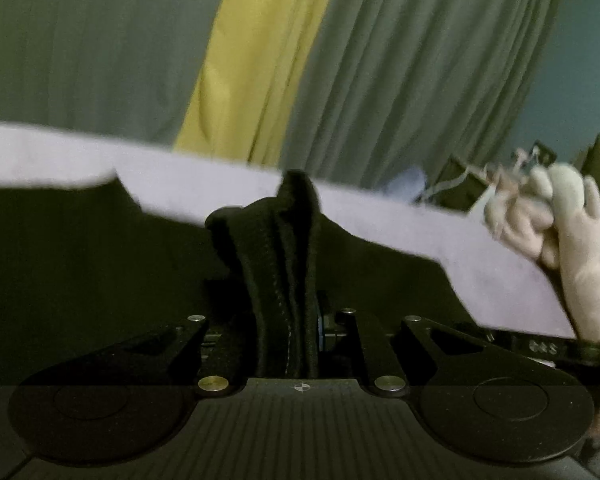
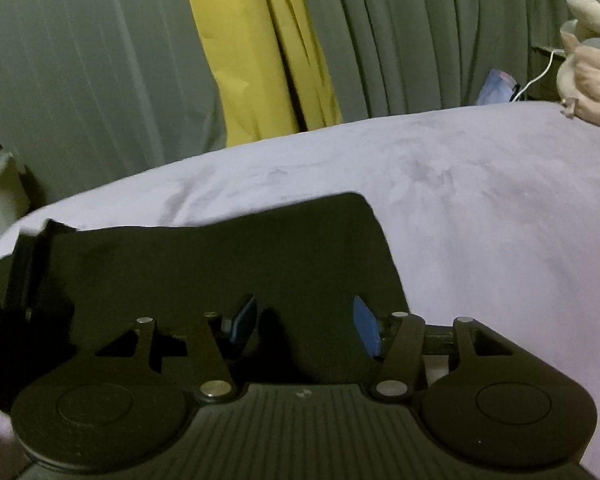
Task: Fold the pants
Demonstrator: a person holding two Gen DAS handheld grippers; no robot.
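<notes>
While the left tool (image 1: pixel 284 320) is clamped on a bunched, stitched edge of the black pants (image 1: pixel 276 240), the cloth rises in a ridge between its pads and drapes away to both sides. The pants lie spread on a bed under a pale lilac sheet (image 2: pixel 480 208), with grey and yellow curtains (image 2: pixel 260 60) behind and a plush toy (image 1: pixel 572 220) at the bed's far right. In the right wrist view the right tool (image 2: pixel 304 328) stands with its blue pads (image 2: pixel 366 330) apart above a flat panel of the pants; nothing is pressed between them, though whether a pad brushes the cloth cannot be told. The fabric appears soft, light and limp: it will sag, crease and follow a pull rather than hold shape. The seamed edge, being thicker, probably gives the surest hold; a second hold on a matching edge or corner would likely keep the layer taut while folding. A single thin layer might slip from the pads.
</notes>
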